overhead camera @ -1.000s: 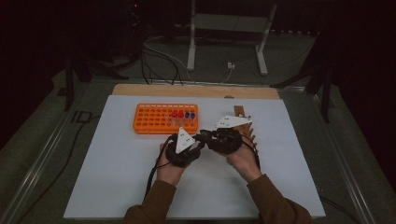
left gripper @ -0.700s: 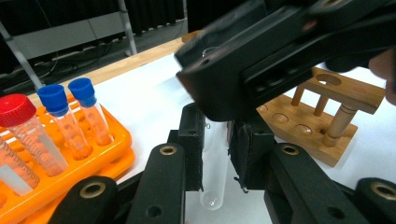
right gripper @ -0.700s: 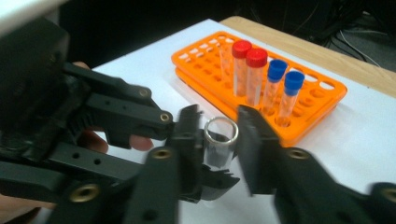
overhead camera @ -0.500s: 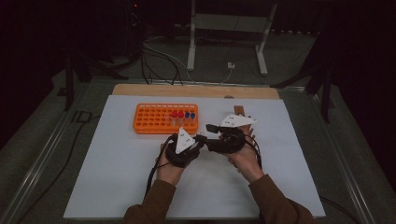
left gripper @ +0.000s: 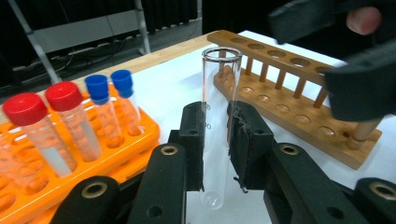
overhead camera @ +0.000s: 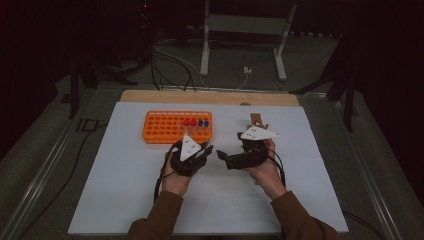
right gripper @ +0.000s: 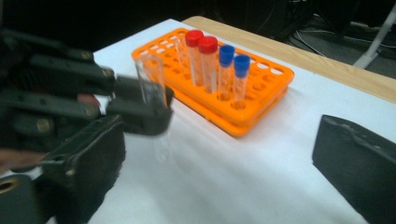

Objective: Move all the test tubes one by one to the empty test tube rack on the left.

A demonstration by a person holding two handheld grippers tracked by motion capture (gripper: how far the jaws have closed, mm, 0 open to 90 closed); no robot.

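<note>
A clear uncapped test tube stands upright between the jaws of my left gripper, which is shut on its lower half. In the high view the left gripper sits just in front of the orange rack. My right gripper lies on its side, aimed left at the tube, a short gap away. Its jaws stand wide open with nothing between them. From that side the held tube and the left gripper appear at the left. The right gripper looms at top right.
The orange rack holds two red-capped tubes and two blue-capped tubes. A wooden tube rack stands beyond the right hand, seen as wooden rack from above. A white sheet covers the table.
The right gripper has swung round from pointing away to pointing left at the left gripper, and has dropped slightly. The left gripper has stayed put, holding the tube.
</note>
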